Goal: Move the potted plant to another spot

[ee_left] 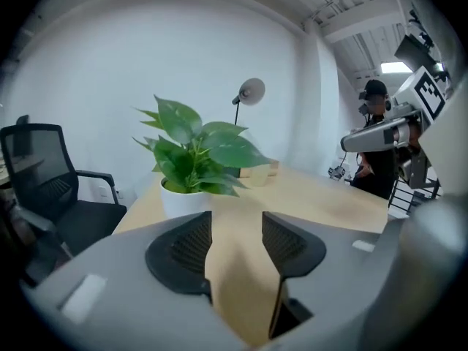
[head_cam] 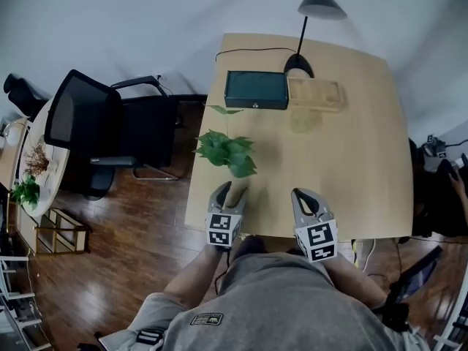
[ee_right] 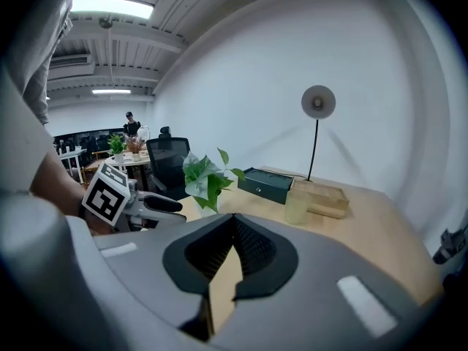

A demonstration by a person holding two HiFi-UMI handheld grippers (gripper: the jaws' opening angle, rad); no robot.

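Note:
The potted plant (head_cam: 227,153), green leaves in a white pot (ee_left: 183,196), stands near the left edge of the light wooden table (head_cam: 351,181). My left gripper (head_cam: 228,191) hangs just in front of it, a short way back from the pot. Its jaws are open, and only bare table shows in the gap (ee_left: 236,229). My right gripper (head_cam: 307,197) hovers over the table's near edge, to the right of the plant and apart from it. Its jaws (ee_right: 234,229) meet at the tips with nothing in them. The plant (ee_right: 205,178) shows left of centre in the right gripper view.
A dark green box (head_cam: 256,89), a wooden tray (head_cam: 314,93), a pale cup (ee_right: 297,203) and a desk lamp (head_cam: 307,20) stand at the table's far side. A black office chair (head_cam: 110,130) is left of the table. A person (ee_left: 376,148) stands at the right.

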